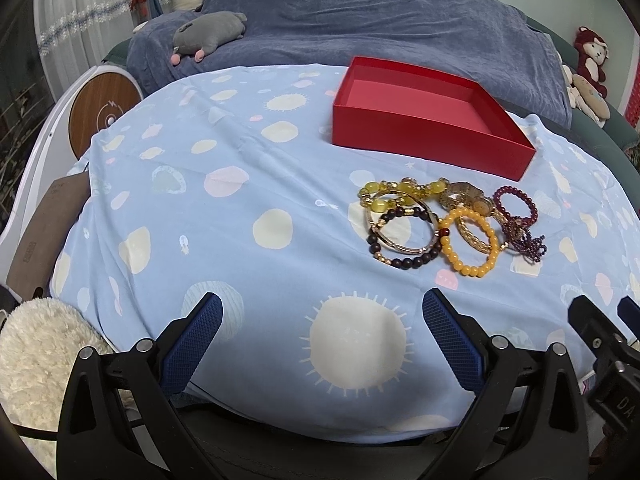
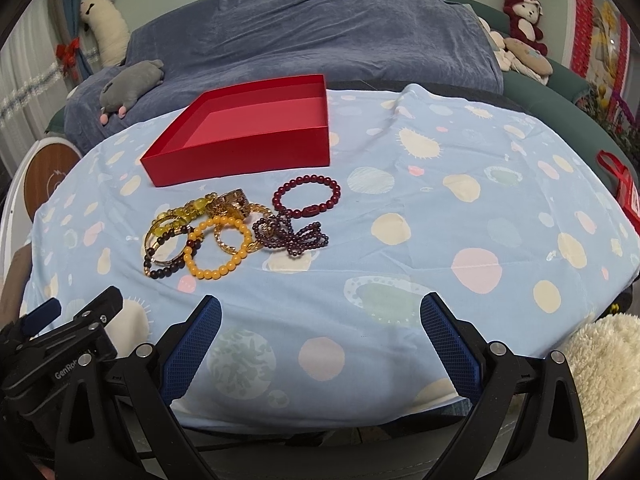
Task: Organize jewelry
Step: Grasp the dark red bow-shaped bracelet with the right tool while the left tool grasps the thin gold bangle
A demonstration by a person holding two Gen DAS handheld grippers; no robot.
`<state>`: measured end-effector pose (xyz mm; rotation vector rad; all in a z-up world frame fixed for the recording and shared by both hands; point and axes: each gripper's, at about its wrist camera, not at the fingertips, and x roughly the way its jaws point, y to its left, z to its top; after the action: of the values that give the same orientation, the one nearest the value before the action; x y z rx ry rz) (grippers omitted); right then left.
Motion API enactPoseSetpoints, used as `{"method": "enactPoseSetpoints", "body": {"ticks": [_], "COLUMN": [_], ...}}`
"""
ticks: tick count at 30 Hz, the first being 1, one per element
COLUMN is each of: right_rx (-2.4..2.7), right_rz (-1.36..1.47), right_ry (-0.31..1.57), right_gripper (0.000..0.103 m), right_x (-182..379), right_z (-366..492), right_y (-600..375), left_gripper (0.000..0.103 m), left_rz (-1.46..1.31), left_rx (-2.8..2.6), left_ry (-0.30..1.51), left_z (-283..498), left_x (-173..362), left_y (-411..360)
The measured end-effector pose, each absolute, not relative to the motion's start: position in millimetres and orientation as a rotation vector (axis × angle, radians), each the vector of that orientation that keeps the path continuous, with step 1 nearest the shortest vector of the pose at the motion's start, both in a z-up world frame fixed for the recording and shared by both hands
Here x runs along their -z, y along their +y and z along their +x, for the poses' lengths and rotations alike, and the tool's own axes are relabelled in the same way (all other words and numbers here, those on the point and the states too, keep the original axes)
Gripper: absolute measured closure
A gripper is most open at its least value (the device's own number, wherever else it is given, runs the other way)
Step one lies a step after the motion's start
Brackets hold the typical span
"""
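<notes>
An empty red box sits on the blue patterned cloth. In front of it lies a pile of bracelets: an orange bead bracelet, a dark bead bracelet with a gold bangle, yellow glassy beads, gold chains, a dark red bead bracelet and a purple bead strand. My left gripper is open and empty, short of the pile. My right gripper is open and empty near the front edge.
The cloth-covered table stands before a sofa under a blue throw with a grey plush and other toys. A fluffy cream fabric lies by the near edge. A round wooden device is left.
</notes>
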<state>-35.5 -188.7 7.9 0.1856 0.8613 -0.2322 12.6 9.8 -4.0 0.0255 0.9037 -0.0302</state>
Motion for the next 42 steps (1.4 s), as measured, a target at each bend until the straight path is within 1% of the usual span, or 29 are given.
{"method": "enactPoseSetpoints", "body": {"ticks": [7,20,23,25,27,29,31,33,34,36,37,40,42], "right_rx": [0.249,0.205,0.160,0.133,0.125,0.127,0.111,0.101,0.091,0.079,0.074,0.068,0.065], "right_rz": [0.258,0.268,0.231,0.222,0.218,0.218,0.231,0.221,0.216,0.207,0.206,0.211,0.223], "right_ry": [0.883,0.927,0.953,0.978,0.994,1.003,1.011,1.007,1.007,1.008,1.006,1.003,1.001], "right_gripper": [0.007,0.007,0.016,0.030,0.037,0.041,0.053,0.059,0.068,0.076,0.085,0.089,0.091], "right_x": [-8,2,10,16,21,24,28,29,28,27,26,24,23], "right_z": [-30,12,27,36,42,47,51,53,54,55,55,51,47], "right_y": [-209,-222,-215,-212,-211,-212,-213,-211,-210,-207,-207,-208,-209], "left_gripper": [0.007,0.007,0.007,0.007,0.007,0.007,0.007,0.007,0.007,0.008,0.009,0.019,0.032], "left_rz": [-0.048,0.008,0.021,0.013,-0.003,-0.019,-0.027,-0.027,-0.029,-0.031,-0.032,-0.032,-0.038], "left_rx": [0.011,0.048,0.053,0.055,0.054,0.060,0.064,0.070,0.073,0.074,0.078,0.094,0.111], "left_ry": [0.935,0.952,0.952,0.956,0.957,0.962,0.962,0.968,0.973,0.981,0.983,0.988,1.002], "left_z": [28,58,61,63,66,69,73,76,78,82,83,88,94], "left_x": [3,8,9,9,9,9,9,11,12,14,15,17,21], "left_y": [23,5,5,7,10,13,13,12,11,10,9,5,3]}}
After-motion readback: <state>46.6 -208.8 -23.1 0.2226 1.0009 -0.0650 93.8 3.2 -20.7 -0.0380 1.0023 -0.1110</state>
